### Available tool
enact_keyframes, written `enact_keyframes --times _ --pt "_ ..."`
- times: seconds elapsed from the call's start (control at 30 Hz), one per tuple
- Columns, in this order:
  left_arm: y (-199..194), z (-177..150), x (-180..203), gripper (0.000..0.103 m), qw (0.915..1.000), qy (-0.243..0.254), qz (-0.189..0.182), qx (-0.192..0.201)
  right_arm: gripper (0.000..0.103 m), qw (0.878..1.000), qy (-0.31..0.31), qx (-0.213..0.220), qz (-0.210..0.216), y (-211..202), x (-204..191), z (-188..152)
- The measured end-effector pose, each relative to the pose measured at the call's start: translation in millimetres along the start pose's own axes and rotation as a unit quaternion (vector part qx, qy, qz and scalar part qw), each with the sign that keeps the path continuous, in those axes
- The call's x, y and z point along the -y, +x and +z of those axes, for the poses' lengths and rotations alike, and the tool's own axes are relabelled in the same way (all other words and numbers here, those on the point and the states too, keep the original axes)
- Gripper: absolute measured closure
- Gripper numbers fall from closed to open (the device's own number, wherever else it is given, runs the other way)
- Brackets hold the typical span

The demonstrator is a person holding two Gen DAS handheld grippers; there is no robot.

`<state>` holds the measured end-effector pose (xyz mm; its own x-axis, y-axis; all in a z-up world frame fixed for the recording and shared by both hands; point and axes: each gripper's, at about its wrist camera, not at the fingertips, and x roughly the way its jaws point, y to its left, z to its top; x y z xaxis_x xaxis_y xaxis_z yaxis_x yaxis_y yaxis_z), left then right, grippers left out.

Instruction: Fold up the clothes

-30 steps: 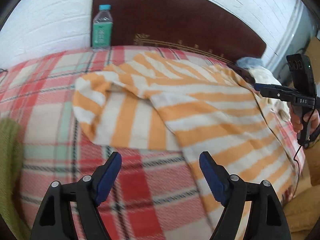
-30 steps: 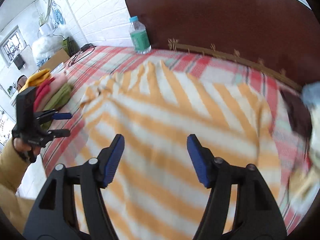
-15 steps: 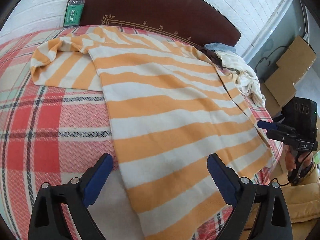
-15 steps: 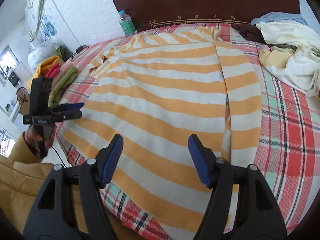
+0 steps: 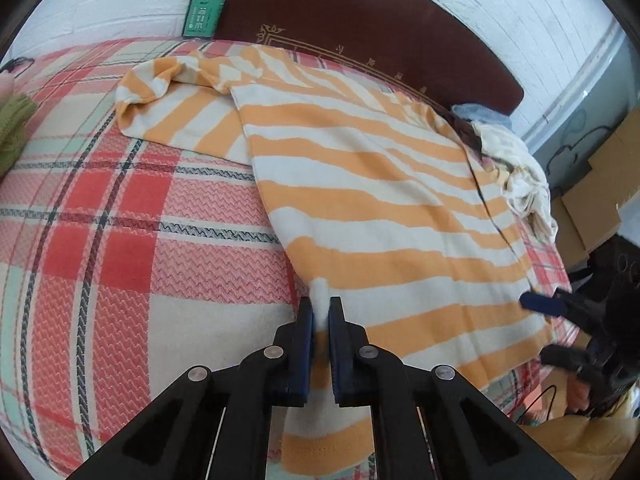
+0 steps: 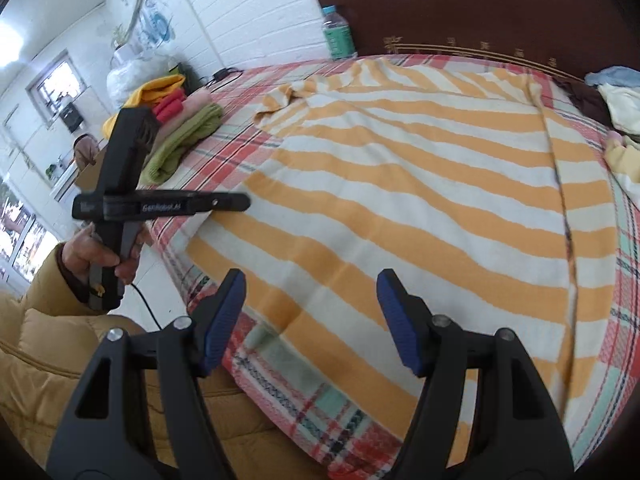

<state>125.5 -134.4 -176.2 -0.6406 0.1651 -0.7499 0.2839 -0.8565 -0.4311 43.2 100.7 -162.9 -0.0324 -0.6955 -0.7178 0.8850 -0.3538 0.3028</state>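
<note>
An orange-and-white striped sweater point(image 5: 372, 196) lies spread flat on the plaid bedspread point(image 5: 112, 248), its left sleeve bunched near the headboard. My left gripper point(image 5: 321, 312) is shut on the sweater's near left hem corner; it shows from the side in the right wrist view point(image 6: 240, 202). My right gripper point(image 6: 310, 292) is open and empty, just above the sweater's point(image 6: 420, 184) near hem at the bed's front edge. It appears at the right in the left wrist view point(image 5: 538, 326), jaws apart.
A water bottle point(image 5: 205, 4) stands by the dark headboard point(image 5: 360, 28). Folded clothes point(image 6: 176, 128) are stacked at the bed's left side. A heap of unfolded garments point(image 5: 516, 172) lies at the right. Cardboard boxes point(image 5: 600, 184) stand beyond the bed.
My left gripper has closed on the sweater's near left hem corner; it was open half a second ago. My right gripper has dropped toward the near hem, still open.
</note>
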Motion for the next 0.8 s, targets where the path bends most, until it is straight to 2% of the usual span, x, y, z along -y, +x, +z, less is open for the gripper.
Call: enact_keyframes --times 0.1,0.23,0.37,0.4,0.47,0.5,0.53,0.57,0.63,0.7,0.8 --pt "-2.0 1.0 -3.3 0.097 0.9999 -0.009 -0.011 -0.001 0.034 0.998 -0.055 -0.033 0.012 26.5 -27.6 4.2" --pt "3.8 -1.5 -5.3 0.097 0.9995 -0.019 -0.019 -0.015 0.034 0.989 -0.134 -0.059 0.029 56.2 -63.3 7.6" --pt "8.6 -4.8 -8.0 0.091 0.9989 -0.02 -0.031 -0.031 0.034 0.975 -0.202 -0.088 -0.001 88.7 -87.4 1.3" --pt "8.8 -5.4 -7.9 0.091 0.9988 -0.017 -0.032 -0.032 0.039 0.971 -0.219 -0.095 -0.014 97.0 -92.1 -2.2" --pt "8.5 -5.5 -7.9 0.091 0.9988 -0.016 -0.034 -0.032 0.046 0.965 -0.246 -0.081 -0.037 105.2 -99.5 -8.1" --pt "8.6 -5.2 -7.9 0.091 0.9988 -0.016 -0.034 -0.032 0.058 0.964 -0.25 -0.076 -0.037 107.1 -100.9 -8.1" --pt "8.7 -4.6 -8.2 0.091 0.9987 -0.017 -0.036 -0.032 0.085 0.966 -0.244 -0.072 -0.037 108.2 -100.8 -5.0" --pt "8.4 -3.6 -8.9 0.092 0.9985 -0.02 -0.04 -0.032 0.093 0.97 -0.231 -0.07 -0.04 109.2 -99.1 0.1" --pt "5.4 -0.2 -12.3 0.092 0.9978 -0.029 -0.052 -0.03 0.094 0.978 -0.195 -0.07 -0.025 110.6 -92.1 13.9" --pt "-4.2 5.5 -16.2 0.092 0.9969 -0.034 -0.067 -0.021 0.094 0.985 -0.16 -0.065 0.008 109.6 -88.4 28.5" --pt "-24.9 14.5 -20.0 0.092 0.9972 -0.031 -0.067 0.002 0.094 0.986 -0.151 -0.053 0.054 108.1 -99.4 44.6"
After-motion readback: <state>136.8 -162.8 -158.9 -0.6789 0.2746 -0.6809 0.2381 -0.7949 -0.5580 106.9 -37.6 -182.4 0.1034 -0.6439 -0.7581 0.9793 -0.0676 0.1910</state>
